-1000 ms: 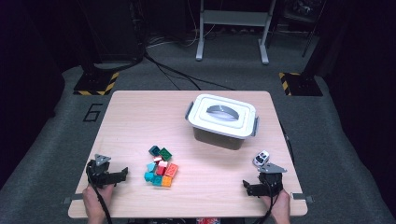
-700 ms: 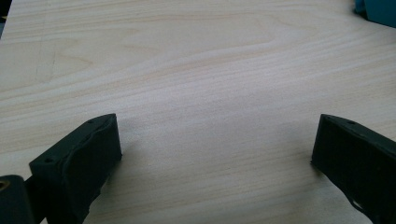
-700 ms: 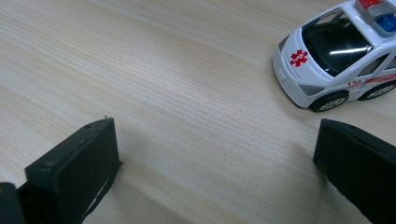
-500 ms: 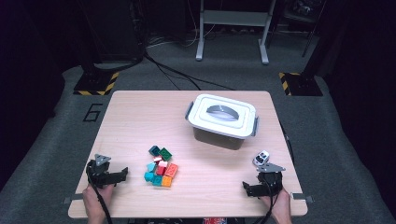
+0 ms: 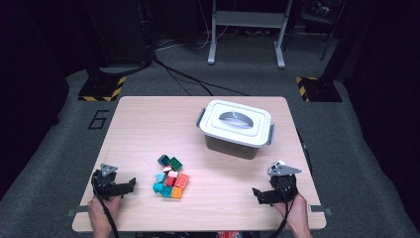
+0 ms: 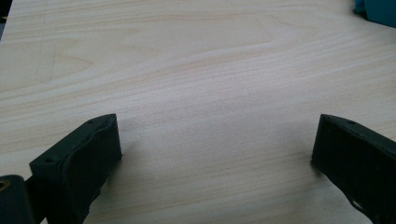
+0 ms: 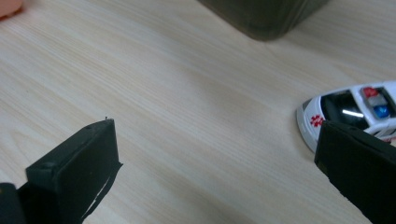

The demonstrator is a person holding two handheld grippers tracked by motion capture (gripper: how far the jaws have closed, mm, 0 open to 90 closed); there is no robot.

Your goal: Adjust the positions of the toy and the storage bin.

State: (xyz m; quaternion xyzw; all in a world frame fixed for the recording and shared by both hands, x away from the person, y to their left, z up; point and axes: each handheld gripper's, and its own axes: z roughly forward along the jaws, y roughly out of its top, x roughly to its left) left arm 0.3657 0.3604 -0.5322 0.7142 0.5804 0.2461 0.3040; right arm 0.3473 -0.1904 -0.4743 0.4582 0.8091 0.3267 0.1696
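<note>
Right claw point(image 7: 212, 163), jaws apart, beside toy ambulance point(image 7: 348, 112) bearing a red cross.

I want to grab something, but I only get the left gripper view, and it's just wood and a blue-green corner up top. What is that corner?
Observer: It looks like part of a pile of coloured blocks just ahead of your left gripper, which isn't touching it.
Operator: Is there anywhere to put them?
Observer: A box with a white lid stands farther back on the table, and the lid is on.
Operator: What's the other gripper doing?
Observer: The right gripper is open and holds nothing. A small white toy car sits right beside it.
</note>
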